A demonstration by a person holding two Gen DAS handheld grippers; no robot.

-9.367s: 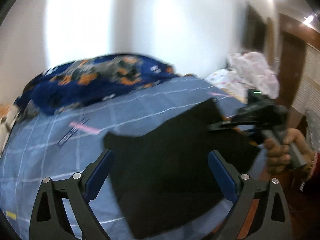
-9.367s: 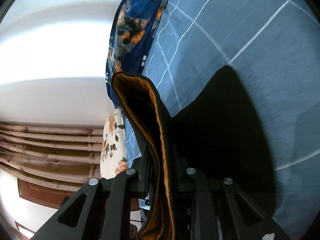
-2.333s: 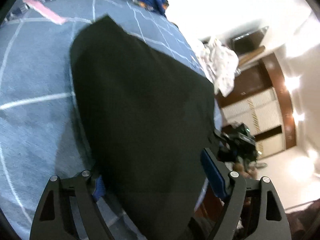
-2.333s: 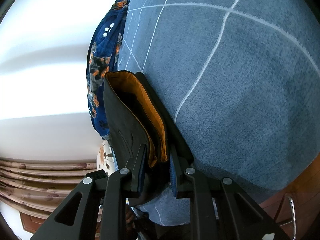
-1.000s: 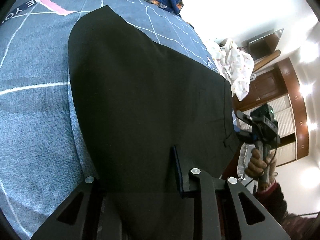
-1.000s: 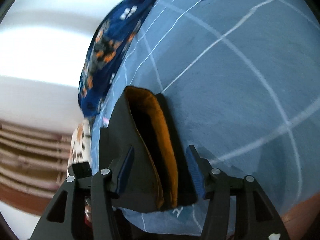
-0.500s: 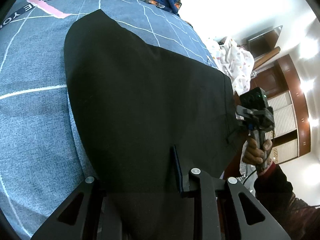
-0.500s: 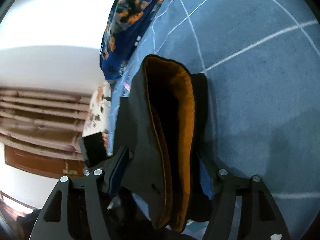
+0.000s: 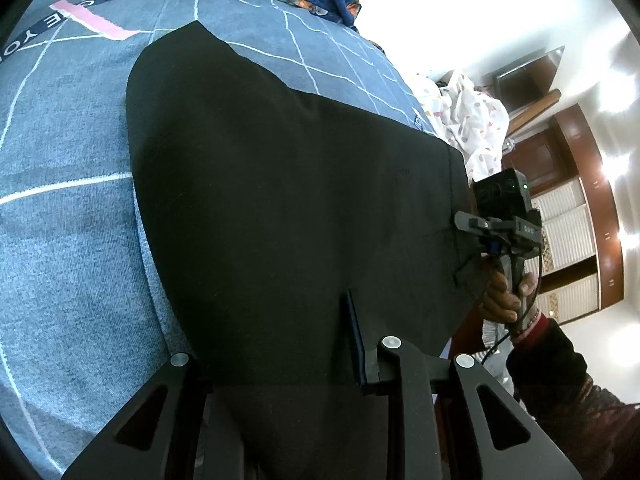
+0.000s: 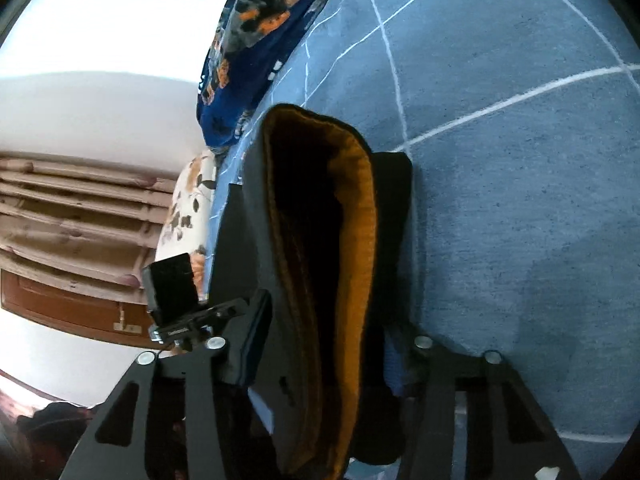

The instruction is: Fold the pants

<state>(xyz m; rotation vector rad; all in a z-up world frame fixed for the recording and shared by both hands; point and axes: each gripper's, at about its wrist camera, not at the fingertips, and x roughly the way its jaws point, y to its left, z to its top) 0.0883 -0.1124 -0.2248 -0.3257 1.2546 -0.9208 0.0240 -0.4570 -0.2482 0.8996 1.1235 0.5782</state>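
The black pants lie folded flat on the blue bed cover. My left gripper is shut on the near edge of the pants; the cloth hides its left finger. In the right wrist view the pants show their orange lining at the open waistband. My right gripper is open, its jaws wide on either side of the waistband end. The right gripper also shows in the left wrist view at the far right edge of the pants, held by a hand.
A dark blue patterned blanket lies bunched at the head of the bed. White spotted cloth is piled past the bed's far side. Wooden wardrobe doors stand beyond the bed edge. The left gripper's camera block sits left of the waistband.
My right gripper has opened and let go of the waistband since 2.3 s ago. My left gripper closed on the near edge of the pants and holds still.
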